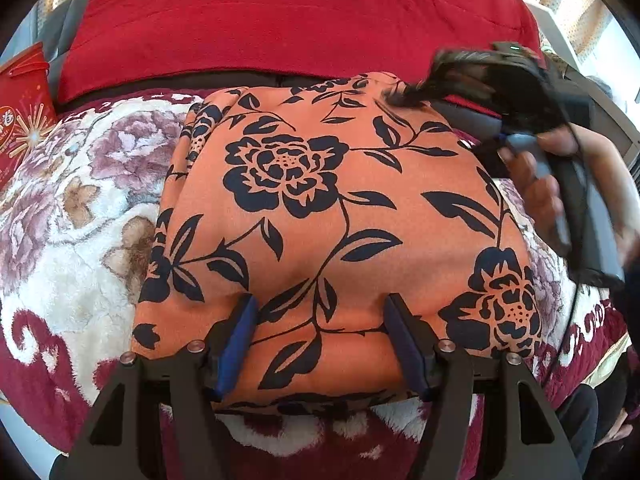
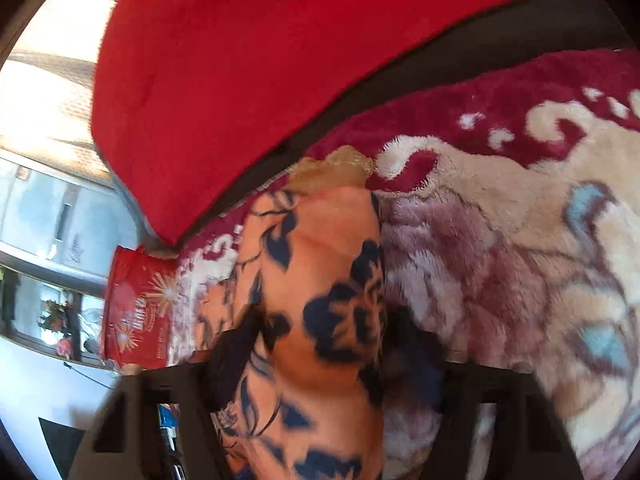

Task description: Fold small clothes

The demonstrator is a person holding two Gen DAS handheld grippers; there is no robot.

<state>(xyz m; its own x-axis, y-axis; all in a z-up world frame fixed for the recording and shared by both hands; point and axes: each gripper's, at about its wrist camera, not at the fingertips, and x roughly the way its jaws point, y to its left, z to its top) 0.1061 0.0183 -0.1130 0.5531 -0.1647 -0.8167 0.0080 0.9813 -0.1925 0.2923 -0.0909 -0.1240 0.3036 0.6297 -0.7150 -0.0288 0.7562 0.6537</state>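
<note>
Orange floral garment (image 1: 328,216), folded flat, long axis away from left gripper (image 1: 320,332)

The left gripper (image 1: 320,340) points steeply down, jaws apart and empty, while a hand (image 1: 536,184) holds the blurred right gripper (image 2: 320,360) clamping cloth.

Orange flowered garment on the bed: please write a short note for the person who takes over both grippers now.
Left gripper: jaws apart, fingers resting on the near edge of the orange garment; no grip visible.
Right gripper: blurred; a bunch of the same cloth sits between its fingers at the garment's far right corner; whether it is pinched is unclear.
Garment: lying on the plush floral blanket, already folded to a compact rectangle, with the red quilt behind it.
Left to do: probably one more fold or smoothing, then let go.
</note>
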